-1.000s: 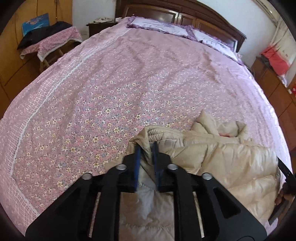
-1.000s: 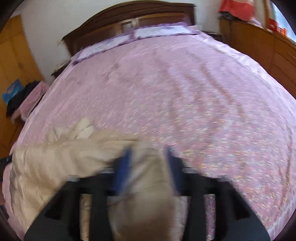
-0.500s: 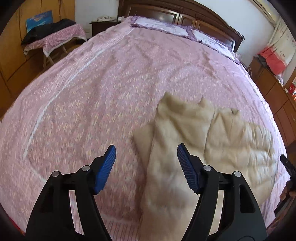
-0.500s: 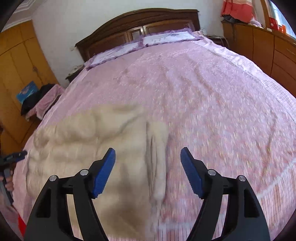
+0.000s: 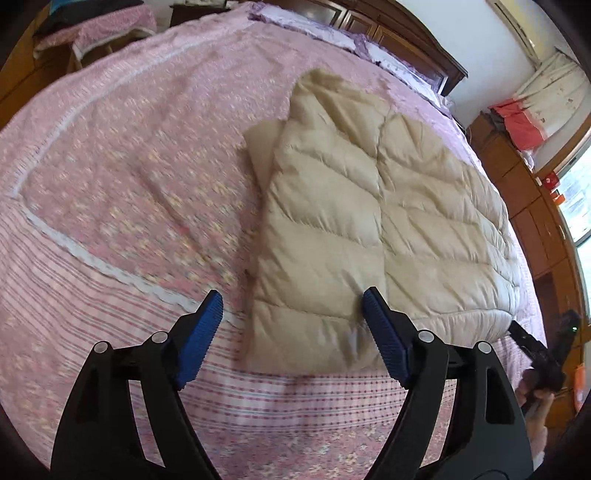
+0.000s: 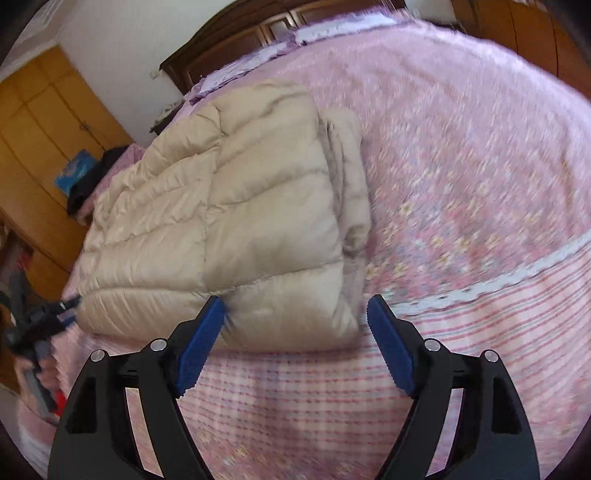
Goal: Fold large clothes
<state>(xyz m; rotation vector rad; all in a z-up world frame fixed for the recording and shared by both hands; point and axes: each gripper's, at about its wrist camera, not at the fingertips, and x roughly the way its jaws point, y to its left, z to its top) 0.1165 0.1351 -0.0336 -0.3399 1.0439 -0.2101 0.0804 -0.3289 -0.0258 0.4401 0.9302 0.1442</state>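
Note:
A beige quilted jacket [image 5: 369, 206] lies flat on the pink floral bedspread [image 5: 129, 166], both long sides folded in over its middle. In the left wrist view my left gripper [image 5: 292, 341] hovers just short of the jacket's near hem, its jaws opening and its blue pads [image 5: 201, 338] touching nothing. The right wrist view shows the same jacket [image 6: 240, 221] with a sleeve along its right edge. My right gripper [image 6: 295, 345] hangs before the near hem, jaws opening, pads clear of the cloth. Each gripper appears at the other view's edge.
The bed fills both views, with a dark wooden headboard [image 5: 406, 40] and pillows [image 5: 317, 29] at the far end. Yellow wardrobe doors [image 6: 40, 122] and a chair with clothes [image 5: 96, 29] stand on one side, wooden cabinets [image 5: 532, 206] on the other.
Both grippers let go of the jacket's folded edge, opened wide and drew back toward the foot of the bed. The jacket dropped and now lies flat with its sides folded in.

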